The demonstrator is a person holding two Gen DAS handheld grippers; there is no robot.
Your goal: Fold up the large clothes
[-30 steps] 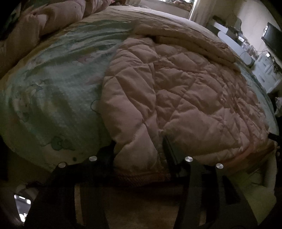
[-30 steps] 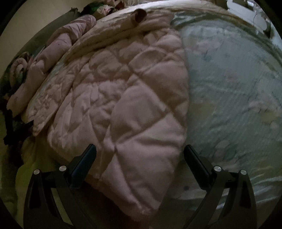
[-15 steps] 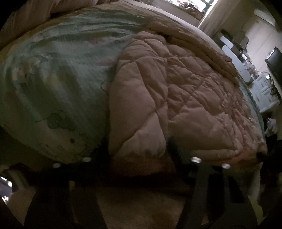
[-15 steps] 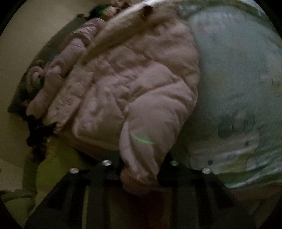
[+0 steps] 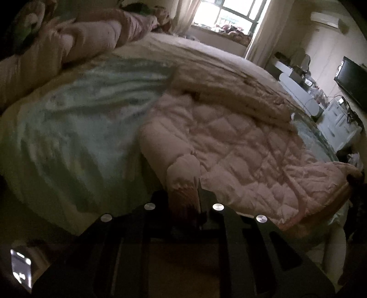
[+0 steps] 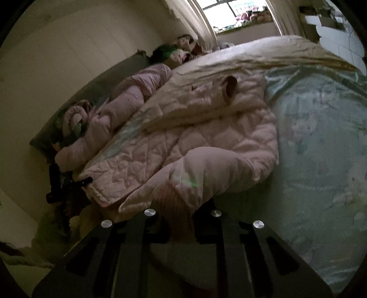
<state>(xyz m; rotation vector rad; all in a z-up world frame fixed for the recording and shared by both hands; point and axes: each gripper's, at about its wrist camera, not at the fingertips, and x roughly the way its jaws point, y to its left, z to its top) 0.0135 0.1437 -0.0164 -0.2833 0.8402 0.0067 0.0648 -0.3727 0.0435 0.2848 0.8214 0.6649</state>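
Observation:
A pink quilted padded coat (image 5: 243, 146) lies spread on a bed with a pale green printed sheet (image 5: 75, 128). My left gripper (image 5: 183, 197) is shut on the coat's near hem corner, which bunches up between the black fingers. In the right wrist view the same coat (image 6: 206, 142) shows with a sleeve cuff (image 6: 229, 89) pointing up near its far end. My right gripper (image 6: 181, 217) is shut on the other near corner of the hem, lifted off the sheet (image 6: 321, 160). Both corners hang raised above the bed edge.
A rolled pink duvet (image 5: 75, 43) lies along the bed's far left side. A cream blanket (image 5: 229, 84) sits beyond the coat. White drawers (image 5: 339, 123) and a dark screen (image 5: 353, 78) stand at the right. A window (image 5: 227, 13) is at the back.
Both grippers closed on the coat's near hem corners and rose, lifting that edge off the bed. The views tilted up, so the window and far wall now show.

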